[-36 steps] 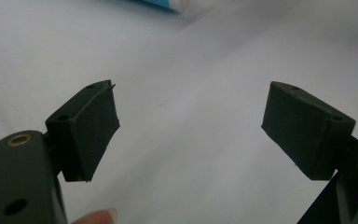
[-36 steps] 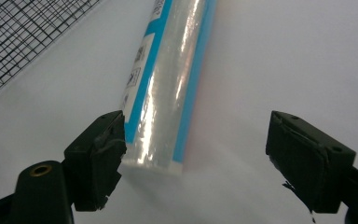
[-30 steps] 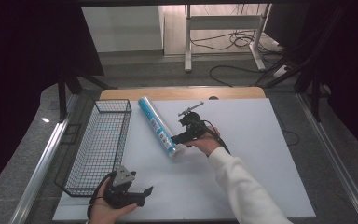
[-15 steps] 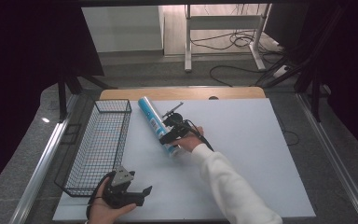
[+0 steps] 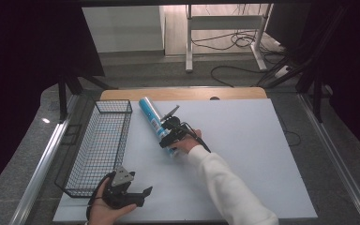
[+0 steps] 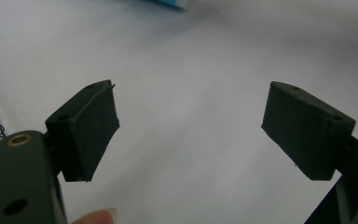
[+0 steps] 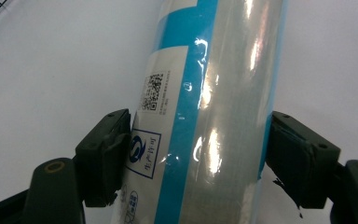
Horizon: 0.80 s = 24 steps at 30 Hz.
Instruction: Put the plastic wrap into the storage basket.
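- My right hand-held gripper (image 7: 193,158) has just been closing its jaws, and the blue-and-clear wrapped tube (image 7: 205,116) now sits between them; in the right gripper view both pads press against its sides, so I read it as clamped on the tube.
- That looks to me like the grasp being made, with the lift likely the next thing, and the wire basket (image 5: 96,150) near the desk's left edge the probable goal.
- The tube (image 5: 155,123) lies flat on the white desk (image 5: 262,154), slanting from near the far edge toward the middle, just right of the basket; I grip it at its nearer end.
- My left hand-held gripper (image 5: 124,192) rests at the near edge of the desk beside the basket's near corner, jaws apart with nothing between them.
- Against the frame a second ago: my right hand-held gripper was just right of the tube's near end with the jaws wider; it has since slid leftward onto the tube and come lower.
- The tube, the basket and my left hand have kept their places.
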Tool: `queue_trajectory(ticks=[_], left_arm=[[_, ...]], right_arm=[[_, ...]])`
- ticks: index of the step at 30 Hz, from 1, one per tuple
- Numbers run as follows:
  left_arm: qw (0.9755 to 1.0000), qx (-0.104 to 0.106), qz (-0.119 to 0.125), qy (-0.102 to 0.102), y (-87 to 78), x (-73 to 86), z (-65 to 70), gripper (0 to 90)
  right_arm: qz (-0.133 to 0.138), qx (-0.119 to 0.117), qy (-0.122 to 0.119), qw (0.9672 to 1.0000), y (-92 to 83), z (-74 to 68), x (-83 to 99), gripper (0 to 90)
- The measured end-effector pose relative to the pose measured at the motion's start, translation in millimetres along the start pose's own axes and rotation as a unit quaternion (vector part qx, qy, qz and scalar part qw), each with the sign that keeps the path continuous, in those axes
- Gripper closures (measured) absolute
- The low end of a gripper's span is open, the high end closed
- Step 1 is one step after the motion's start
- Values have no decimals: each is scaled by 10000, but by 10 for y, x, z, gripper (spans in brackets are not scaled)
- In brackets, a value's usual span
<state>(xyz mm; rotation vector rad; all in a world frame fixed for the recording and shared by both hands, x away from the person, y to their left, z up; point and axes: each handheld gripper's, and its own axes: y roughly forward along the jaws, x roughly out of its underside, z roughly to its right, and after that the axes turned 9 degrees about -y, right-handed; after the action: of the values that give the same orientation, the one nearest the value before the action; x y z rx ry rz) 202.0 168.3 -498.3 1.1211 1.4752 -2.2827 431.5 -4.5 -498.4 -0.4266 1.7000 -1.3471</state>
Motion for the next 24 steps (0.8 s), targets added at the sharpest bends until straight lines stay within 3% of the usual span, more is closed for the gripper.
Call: queue_trajectory(ticks=[10,13,16,19,20,22,23,24], left_arm=[[10000,-8,11,-16,-3,6,2,178],[10000,1,1,-5,-2,9,5,177],[10000,6,12,-5,-7,9,3,177],[10000,3,18,-7,-8,8,2,177],[10000,3,18,-7,-8,8,2,177],[10000,3,10,7,-4,4,8,177],[10000,3,10,7,-4,4,8,177],[10000,5,14,9,-4,2,11,177]], right_arm=[[-232,-151,435,9987,-32,61,5,298],[-347,-75,381,9986,-78,69,47,307],[-445,12,278,9986,-159,82,170,316],[-526,85,130,9985,-314,83,444,319],[-526,85,130,9985,-314,83,444,319],[-596,139,15,9981,-449,51,691,319],[-596,139,15,9981,-449,51,691,319],[-630,161,-68,9979,-553,22,886,319]])
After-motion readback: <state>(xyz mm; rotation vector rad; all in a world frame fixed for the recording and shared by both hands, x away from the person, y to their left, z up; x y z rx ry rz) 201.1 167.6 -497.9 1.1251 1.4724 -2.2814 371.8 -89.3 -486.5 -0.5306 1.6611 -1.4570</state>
